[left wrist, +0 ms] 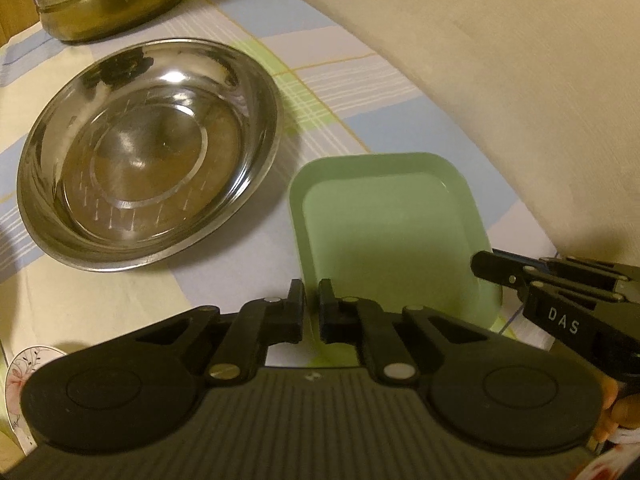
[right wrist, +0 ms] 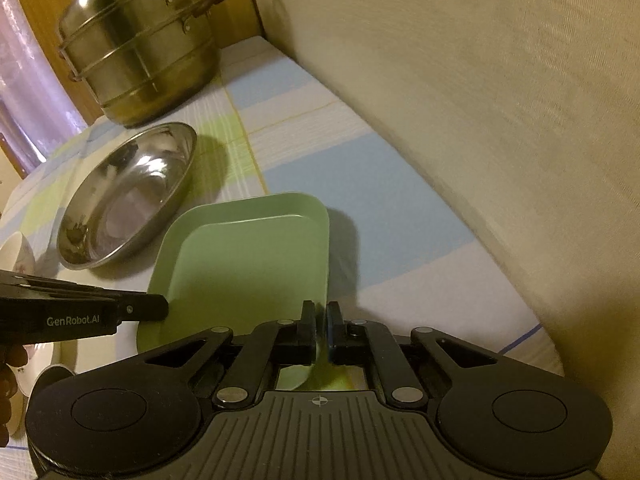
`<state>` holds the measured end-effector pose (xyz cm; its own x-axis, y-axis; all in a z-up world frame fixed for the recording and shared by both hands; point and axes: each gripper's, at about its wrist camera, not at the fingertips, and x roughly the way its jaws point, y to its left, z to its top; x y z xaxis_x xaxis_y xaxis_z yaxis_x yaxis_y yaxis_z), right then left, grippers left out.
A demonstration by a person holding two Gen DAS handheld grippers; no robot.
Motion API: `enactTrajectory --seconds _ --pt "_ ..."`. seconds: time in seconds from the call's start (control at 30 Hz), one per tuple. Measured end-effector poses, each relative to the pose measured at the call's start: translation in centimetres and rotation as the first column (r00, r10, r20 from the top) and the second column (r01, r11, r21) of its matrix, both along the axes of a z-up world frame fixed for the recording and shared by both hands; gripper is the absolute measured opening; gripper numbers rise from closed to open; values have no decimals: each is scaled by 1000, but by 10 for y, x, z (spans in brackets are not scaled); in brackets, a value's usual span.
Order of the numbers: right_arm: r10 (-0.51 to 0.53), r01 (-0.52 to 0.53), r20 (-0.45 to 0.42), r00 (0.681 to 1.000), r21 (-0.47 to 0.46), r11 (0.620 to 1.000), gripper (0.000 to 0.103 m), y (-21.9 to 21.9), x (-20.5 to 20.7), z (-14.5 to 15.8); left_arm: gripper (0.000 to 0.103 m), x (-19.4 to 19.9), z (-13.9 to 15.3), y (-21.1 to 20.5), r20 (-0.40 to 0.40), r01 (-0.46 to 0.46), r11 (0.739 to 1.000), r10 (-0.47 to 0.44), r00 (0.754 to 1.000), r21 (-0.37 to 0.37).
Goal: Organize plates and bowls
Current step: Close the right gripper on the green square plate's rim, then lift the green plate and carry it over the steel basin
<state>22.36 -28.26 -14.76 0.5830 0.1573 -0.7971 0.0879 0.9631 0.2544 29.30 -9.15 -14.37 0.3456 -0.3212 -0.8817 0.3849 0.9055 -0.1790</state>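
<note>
Left wrist view puts the pale green square plastic plate point(left wrist: 394, 236) on the checked tablecloth point(left wrist: 328, 60), just right of the round stainless steel bowl point(left wrist: 148, 152), with a narrow strip of cloth showing between their rims. The plate's far and right edges lie close to the cream wall point(left wrist: 500, 60), so the free room is mostly leftward and toward me. My left gripper point(left wrist: 311, 300) has its jaws pressed nearly together over the plate's near left rim; the thin edge seems to run between them, though from this angle I cannot be sure the pads bite on it.

From the right wrist, the green plate point(right wrist: 248, 264) looks raised at its right side, with a dark shadow on the cloth beyond that edge. My right gripper point(right wrist: 319, 320) is pinched on the plate's near right rim, green edge showing in the slit between the pads. My other gripper point(right wrist: 136, 310) touches the plate's left rim from the side.

Beyond the steel bowl point(right wrist: 128, 196) stands a tall tiered steel steamer pot point(right wrist: 140, 52) at the table's far end, by a wooden panel point(right wrist: 36, 12). A white flower-patterned dish point(right wrist: 16, 252) sits at the left edge, near my hand point(right wrist: 10, 364).
</note>
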Motion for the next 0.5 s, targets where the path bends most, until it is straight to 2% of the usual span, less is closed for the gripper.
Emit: enactTrajectory --seconds 0.2,0.5 --pt "1 -1 35 999 -2 1000 5 -1 1 14 7 -1 15 3 39 -8 1000 9 999 -17" --pt "53 -54 99 994 10 998 5 7 18 31 6 10 43 25 110 -76 997 80 991 -32"
